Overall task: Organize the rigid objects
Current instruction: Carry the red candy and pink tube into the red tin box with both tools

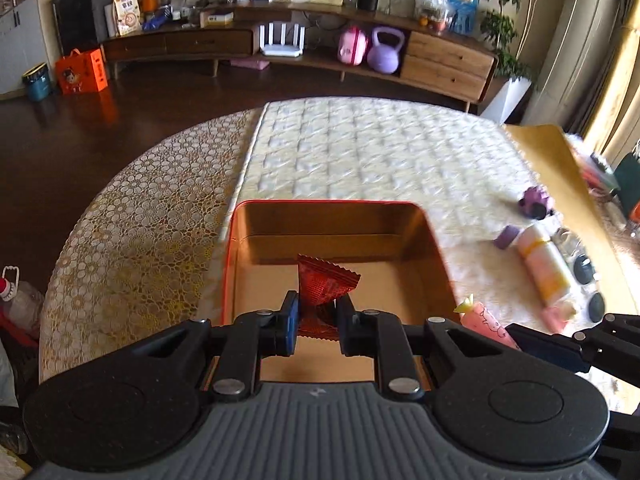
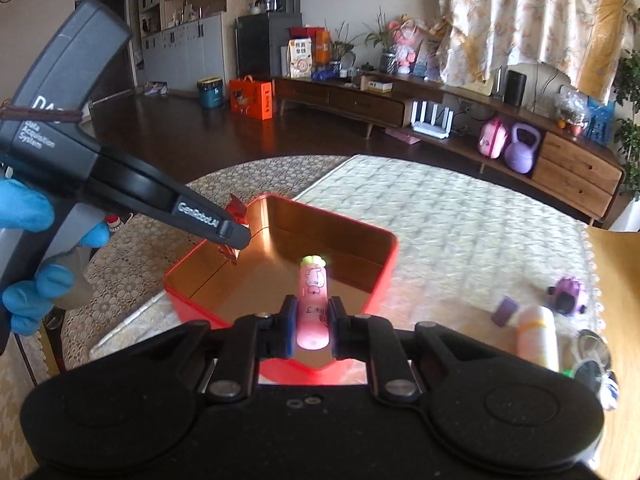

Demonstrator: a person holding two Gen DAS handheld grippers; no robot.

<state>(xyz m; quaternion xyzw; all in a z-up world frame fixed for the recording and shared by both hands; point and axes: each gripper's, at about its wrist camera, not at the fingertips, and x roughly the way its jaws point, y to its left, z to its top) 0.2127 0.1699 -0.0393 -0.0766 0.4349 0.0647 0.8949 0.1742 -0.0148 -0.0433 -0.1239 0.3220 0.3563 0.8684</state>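
A red tin box [image 1: 240,216] with a gold inside stands open on the table; it also shows in the right wrist view [image 2: 384,272]. My left gripper [image 1: 317,322] is shut on a red foil packet [image 1: 324,284] and holds it over the box's near part. In the right wrist view the left gripper [image 2: 236,236] hangs over the box's left corner with the packet [image 2: 236,212]. My right gripper [image 2: 312,328] is shut on a pink tube with a cartoon print [image 2: 313,300], above the box's near edge. The tube's tip [image 1: 480,316] shows at the left wrist view's right.
On the quilted mat [image 2: 460,220] to the right lie a cream bottle with a purple cap [image 2: 536,336], a purple toy [image 2: 568,296] and dark round items [image 1: 584,268]. A yellow sheet [image 1: 548,152] lies at the right. The table edge curves at the left.
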